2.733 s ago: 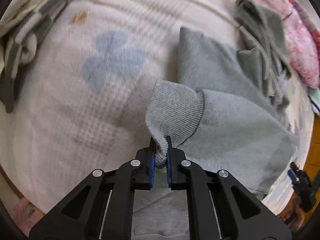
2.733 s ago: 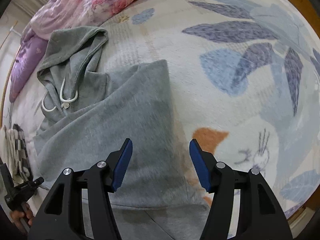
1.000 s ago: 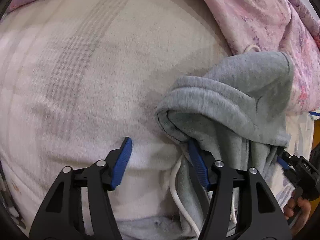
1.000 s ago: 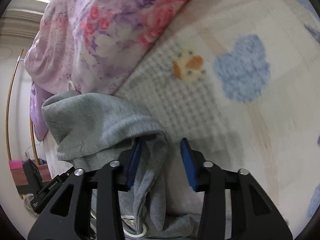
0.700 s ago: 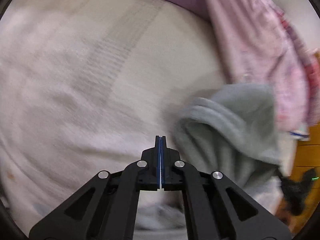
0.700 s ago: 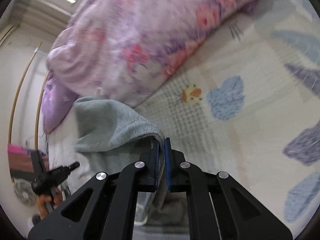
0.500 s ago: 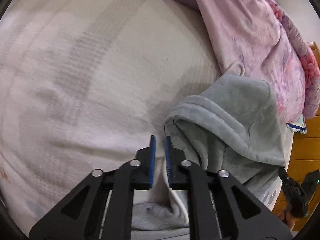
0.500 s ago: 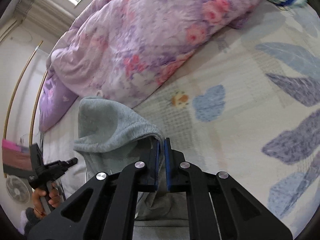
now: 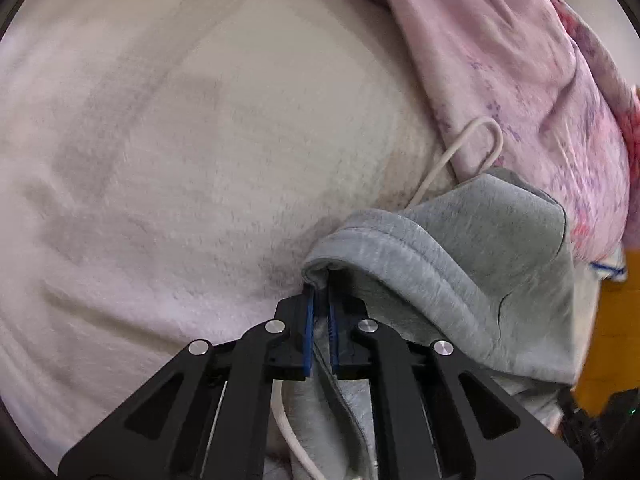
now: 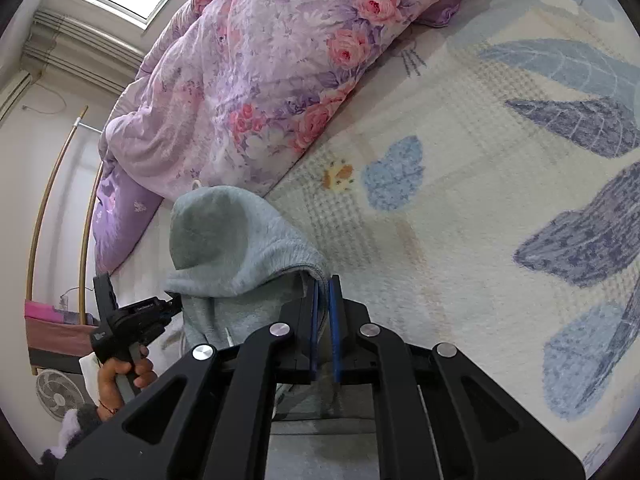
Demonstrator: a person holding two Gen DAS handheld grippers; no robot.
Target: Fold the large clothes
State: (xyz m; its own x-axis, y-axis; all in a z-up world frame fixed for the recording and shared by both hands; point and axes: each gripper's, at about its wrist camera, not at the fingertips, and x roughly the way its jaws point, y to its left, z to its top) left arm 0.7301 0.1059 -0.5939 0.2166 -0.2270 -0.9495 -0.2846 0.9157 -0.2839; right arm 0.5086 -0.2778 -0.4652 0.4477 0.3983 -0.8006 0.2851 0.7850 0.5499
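The grey hoodie (image 9: 452, 256) lies on the bed with its hood raised. My left gripper (image 9: 320, 300) is shut on the left edge of the hood opening, fabric pinched between the blue pads. A white drawstring (image 9: 472, 148) loops beyond the hood. In the right wrist view my right gripper (image 10: 322, 284) is shut on the right edge of the grey hood (image 10: 232, 248). The left gripper (image 10: 132, 316) shows there at the left, held by a hand, at the hood's other side.
A pink and purple floral duvet (image 10: 280, 60) lies bunched just beyond the hood, also in the left wrist view (image 9: 520, 80). The bed cover is pale fleece with blue leaf prints (image 10: 580, 120). A fan (image 10: 56, 392) stands off the bed at left.
Both grippers moved from the hoodie's body up to the hood. Each was open a second ago and has closed on an edge of the hood opening, which is now lifted.
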